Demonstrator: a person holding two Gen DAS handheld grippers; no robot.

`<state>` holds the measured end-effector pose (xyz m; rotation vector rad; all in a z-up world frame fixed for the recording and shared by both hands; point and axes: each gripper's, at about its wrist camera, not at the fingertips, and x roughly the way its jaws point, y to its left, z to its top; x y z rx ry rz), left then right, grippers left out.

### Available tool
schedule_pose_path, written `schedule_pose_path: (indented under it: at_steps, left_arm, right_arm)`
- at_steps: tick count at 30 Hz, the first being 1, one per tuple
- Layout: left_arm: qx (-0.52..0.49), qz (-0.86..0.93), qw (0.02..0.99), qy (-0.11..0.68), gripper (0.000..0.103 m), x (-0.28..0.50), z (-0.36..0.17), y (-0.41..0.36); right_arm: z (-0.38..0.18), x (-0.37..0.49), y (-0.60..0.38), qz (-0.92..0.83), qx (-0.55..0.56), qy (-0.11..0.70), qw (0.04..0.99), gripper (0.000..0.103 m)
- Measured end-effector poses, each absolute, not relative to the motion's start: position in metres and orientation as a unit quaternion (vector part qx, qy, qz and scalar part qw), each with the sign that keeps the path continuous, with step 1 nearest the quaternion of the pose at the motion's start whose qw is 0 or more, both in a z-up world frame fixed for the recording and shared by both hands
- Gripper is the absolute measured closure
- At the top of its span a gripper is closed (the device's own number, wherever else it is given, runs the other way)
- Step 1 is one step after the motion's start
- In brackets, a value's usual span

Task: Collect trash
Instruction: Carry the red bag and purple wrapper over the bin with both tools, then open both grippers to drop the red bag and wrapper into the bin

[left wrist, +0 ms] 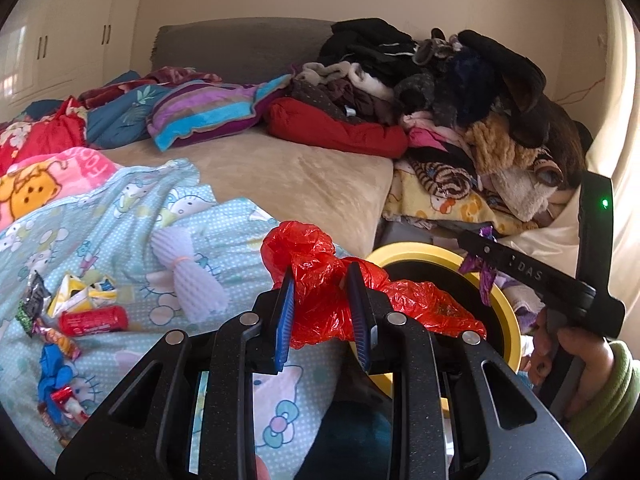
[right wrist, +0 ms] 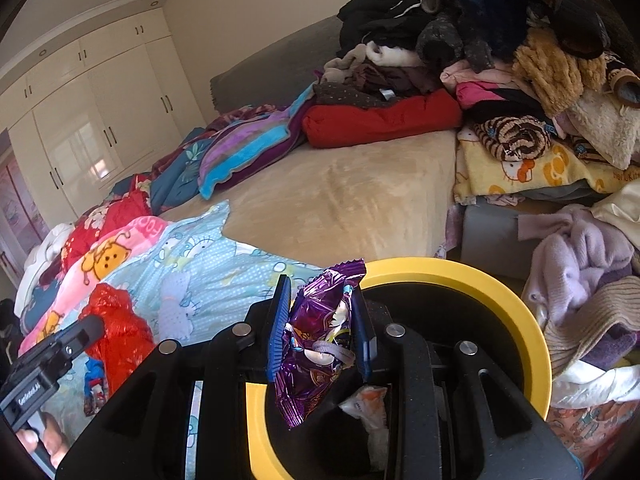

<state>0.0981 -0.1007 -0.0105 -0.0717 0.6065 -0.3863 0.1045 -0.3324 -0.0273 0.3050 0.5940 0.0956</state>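
My left gripper (left wrist: 320, 276) is shut on a crumpled red plastic bag (left wrist: 320, 252), held just left of the yellow-rimmed black bin (left wrist: 508, 320). In the right wrist view my right gripper (right wrist: 320, 292) is shut on a purple snack wrapper (right wrist: 320, 344), which hangs over the open bin (right wrist: 520, 312); white trash (right wrist: 372, 404) lies inside. From the left wrist view the right gripper (left wrist: 476, 246) shows at the right with the purple wrapper (left wrist: 486, 276). From the right wrist view the left gripper (right wrist: 94, 326) and its red bag (right wrist: 116, 332) appear at lower left. More trash lies on the blue cartoon sheet (left wrist: 240, 224): a red can (left wrist: 94, 320), a yellow carton (left wrist: 80, 290), wrappers (left wrist: 34, 300) and white foam netting (left wrist: 192, 276).
A tall pile of clothes (left wrist: 460, 92) and blankets fills the far right of the bed. Colourful quilts (left wrist: 200, 112) lie at the back left, with white wardrobes (right wrist: 92, 120) beyond. Lilac and beige clothing (right wrist: 580, 272) lies right of the bin. A hand in a green sleeve (left wrist: 600, 392) holds the right gripper.
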Motion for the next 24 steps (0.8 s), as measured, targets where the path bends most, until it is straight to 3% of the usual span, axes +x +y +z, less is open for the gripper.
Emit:
schedule_pose_path:
  at_steps: [24]
  left_arm:
    - [0.045, -0.258, 0.905, 0.337, 0.084, 0.093, -0.052, -0.191]
  right_arm:
    - [-0.061, 0.113, -0.384, 0.013, 0.181, 0.322, 0.929, 0.076]
